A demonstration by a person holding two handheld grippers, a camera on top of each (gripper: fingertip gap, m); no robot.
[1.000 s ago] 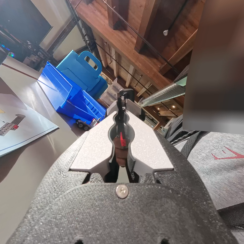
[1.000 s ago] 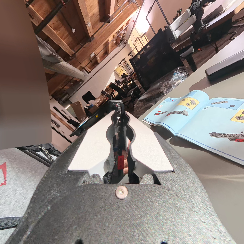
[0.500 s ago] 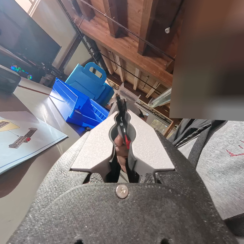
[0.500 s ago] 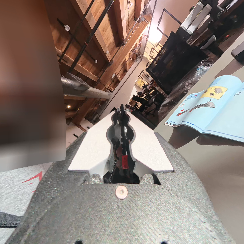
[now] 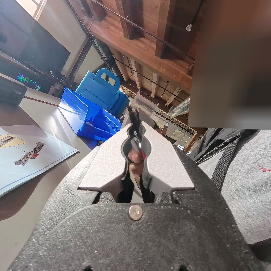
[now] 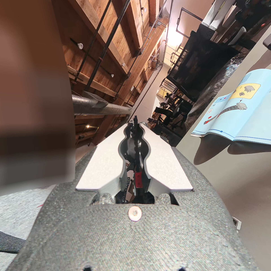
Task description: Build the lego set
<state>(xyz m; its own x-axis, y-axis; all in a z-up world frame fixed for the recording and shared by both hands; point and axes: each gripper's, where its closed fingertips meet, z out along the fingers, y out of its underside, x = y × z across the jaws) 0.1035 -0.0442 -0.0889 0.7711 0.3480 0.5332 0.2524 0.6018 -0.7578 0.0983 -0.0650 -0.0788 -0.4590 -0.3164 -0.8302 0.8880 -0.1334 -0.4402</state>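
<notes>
Wooden ceiling overhead, both hand-held grippers (left [image 5: 135,129], right [image 6: 135,126]) clamped on dark lego strip [image 6: 137,148].

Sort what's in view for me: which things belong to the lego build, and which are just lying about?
Part of the build:
- lego piece, dark strip with a red brick, held in both grippers
- left gripper
- right gripper
- instruction booklet, open on the table
- blue bins

Lying about:
- black case
- teal carry bag
</notes>
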